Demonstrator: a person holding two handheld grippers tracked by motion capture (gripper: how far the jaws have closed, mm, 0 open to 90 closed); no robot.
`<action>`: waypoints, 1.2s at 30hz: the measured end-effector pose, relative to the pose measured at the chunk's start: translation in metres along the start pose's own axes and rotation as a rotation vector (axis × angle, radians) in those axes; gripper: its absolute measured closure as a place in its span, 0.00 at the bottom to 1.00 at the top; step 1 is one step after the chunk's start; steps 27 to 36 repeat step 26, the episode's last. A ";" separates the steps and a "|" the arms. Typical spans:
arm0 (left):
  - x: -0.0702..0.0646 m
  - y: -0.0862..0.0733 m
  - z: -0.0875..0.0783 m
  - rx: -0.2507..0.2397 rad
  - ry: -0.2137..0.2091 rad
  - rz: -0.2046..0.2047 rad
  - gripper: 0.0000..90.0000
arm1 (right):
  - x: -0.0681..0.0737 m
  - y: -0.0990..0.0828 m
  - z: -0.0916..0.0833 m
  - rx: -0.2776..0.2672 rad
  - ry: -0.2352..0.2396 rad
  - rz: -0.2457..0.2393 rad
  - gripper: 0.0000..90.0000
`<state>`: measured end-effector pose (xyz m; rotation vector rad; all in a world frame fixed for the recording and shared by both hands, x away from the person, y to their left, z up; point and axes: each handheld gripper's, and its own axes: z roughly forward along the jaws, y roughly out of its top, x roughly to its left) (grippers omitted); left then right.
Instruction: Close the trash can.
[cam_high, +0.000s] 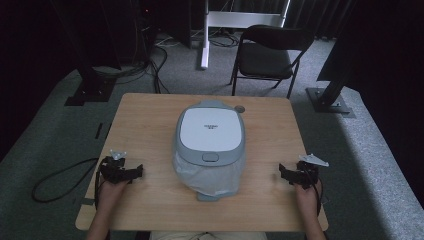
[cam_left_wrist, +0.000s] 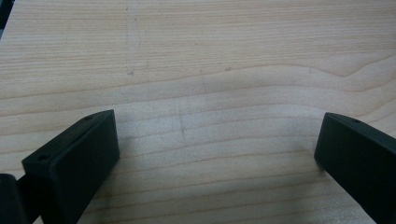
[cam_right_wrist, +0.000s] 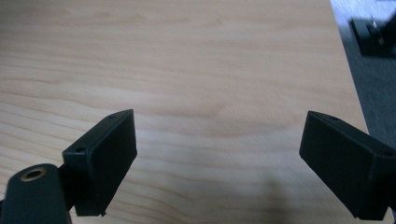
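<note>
A grey and white lidded bin (cam_high: 210, 135) lies on its back in the middle of the wooden table (cam_high: 145, 115), its lid facing up and a white bag (cam_high: 212, 177) bunched at its near end. My left gripper (cam_high: 136, 172) rests on the table to the bin's left, held by a hand. In the left gripper view this gripper (cam_left_wrist: 217, 144) is open over bare wood. My right gripper (cam_high: 283, 173) rests near the table's right edge, right of the bin. In the right gripper view it (cam_right_wrist: 219, 144) stands open with nothing between its jaws.
A black folding chair (cam_high: 267, 55) stands beyond the table's far edge. Black stand bases (cam_high: 330, 100) sit on the grey carpet at the right and left. A cable (cam_high: 60, 180) loops on the floor left of the table. A small round grey object (cam_high: 240, 108) lies by the bin's far corner.
</note>
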<state>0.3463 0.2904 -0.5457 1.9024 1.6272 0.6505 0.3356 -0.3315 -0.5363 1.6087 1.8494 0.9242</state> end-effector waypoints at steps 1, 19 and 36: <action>0.000 0.000 0.000 0.000 0.000 0.000 0.00 | -0.002 -0.002 0.002 0.009 -0.001 0.011 0.12; 0.000 0.000 0.000 0.000 0.000 0.000 0.00 | -0.002 -0.011 0.009 0.077 -0.018 -0.040 0.12; 0.000 0.000 0.000 0.000 0.000 0.000 0.00 | -0.002 -0.011 0.009 0.076 -0.017 -0.038 0.12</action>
